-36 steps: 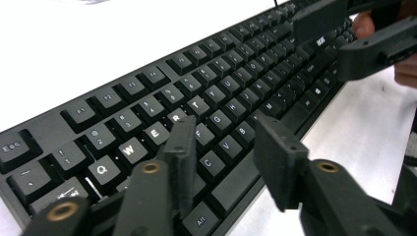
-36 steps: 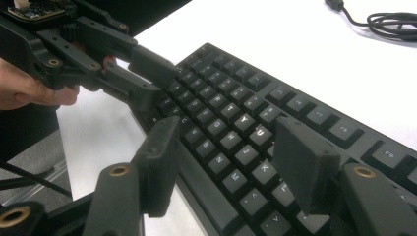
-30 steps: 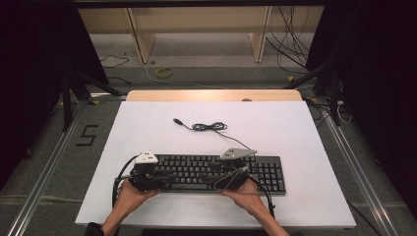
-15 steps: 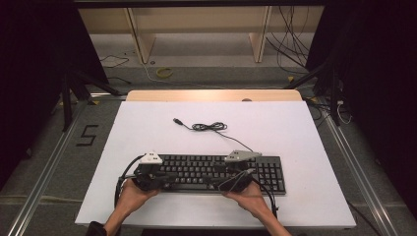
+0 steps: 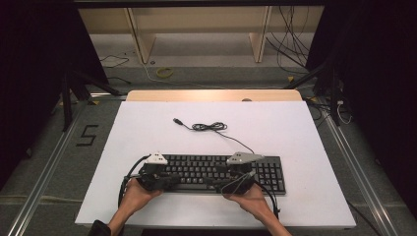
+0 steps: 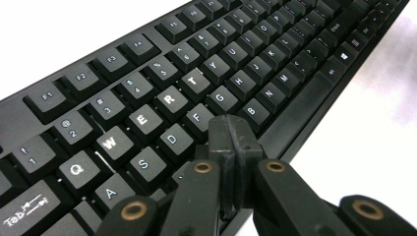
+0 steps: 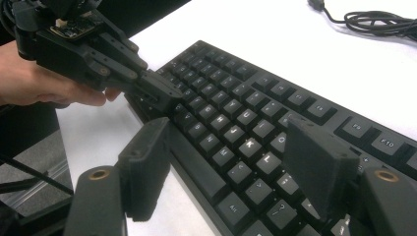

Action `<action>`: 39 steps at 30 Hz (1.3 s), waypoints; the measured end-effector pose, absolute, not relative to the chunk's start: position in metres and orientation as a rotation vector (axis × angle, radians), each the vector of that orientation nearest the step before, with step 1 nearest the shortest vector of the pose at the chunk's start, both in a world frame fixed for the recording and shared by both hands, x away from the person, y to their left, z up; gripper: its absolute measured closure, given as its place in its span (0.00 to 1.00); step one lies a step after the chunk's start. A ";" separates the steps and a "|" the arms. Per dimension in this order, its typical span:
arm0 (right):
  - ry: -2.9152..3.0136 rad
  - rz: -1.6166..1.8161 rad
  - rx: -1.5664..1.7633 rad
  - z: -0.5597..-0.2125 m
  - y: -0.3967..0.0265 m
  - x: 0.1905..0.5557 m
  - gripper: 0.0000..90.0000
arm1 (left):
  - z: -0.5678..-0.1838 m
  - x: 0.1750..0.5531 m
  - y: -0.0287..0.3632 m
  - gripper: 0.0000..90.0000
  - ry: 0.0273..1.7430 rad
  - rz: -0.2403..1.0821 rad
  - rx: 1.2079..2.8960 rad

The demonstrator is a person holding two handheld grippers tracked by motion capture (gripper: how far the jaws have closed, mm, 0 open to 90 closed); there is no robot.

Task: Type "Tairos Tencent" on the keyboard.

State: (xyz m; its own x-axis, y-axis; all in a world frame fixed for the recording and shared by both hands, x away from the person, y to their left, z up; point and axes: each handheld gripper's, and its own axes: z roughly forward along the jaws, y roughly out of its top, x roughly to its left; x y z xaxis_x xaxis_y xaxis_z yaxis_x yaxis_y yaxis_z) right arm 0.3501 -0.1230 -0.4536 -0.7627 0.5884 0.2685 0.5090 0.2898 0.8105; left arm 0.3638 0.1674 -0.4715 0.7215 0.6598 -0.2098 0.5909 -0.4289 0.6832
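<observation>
A black keyboard lies near the front edge of the white table, its cable coiled behind it. My left gripper rests at the keyboard's left end. In the left gripper view its jaws are pressed together with nothing between them, tips over the keyboard near the lower letter row. My right gripper is over the middle of the keyboard, pointing left. In the right gripper view it stands open over the keyboard, straddling its front edge, and the left gripper touches the far keys.
The cable's plug lies loose on the table behind the keyboard. A wooden strip borders the table's far edge. Metal rails run along both sides, with floor cables beyond.
Both grippers have drifted slightly to the right along the keyboard. The keyboard itself has stayed in place.
</observation>
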 end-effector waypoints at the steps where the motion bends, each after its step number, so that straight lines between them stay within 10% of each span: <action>1: 2.456 1.493 1.048 -0.453 -0.123 0.350 0.39 | -0.472 0.364 0.168 0.99 0.946 0.115 2.149; 39: 2.446 1.493 1.043 -0.454 -0.129 0.346 0.39 | -0.466 0.367 0.174 0.93 0.951 0.118 2.092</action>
State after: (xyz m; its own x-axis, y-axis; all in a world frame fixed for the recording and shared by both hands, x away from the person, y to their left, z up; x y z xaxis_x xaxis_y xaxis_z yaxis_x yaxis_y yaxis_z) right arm 0.3457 -0.1290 -0.4541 -0.7624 0.5923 0.2605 0.5025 0.2884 0.8150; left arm 0.3668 0.1744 -0.4656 0.7109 0.6644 -0.2306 0.5882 -0.3820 0.7128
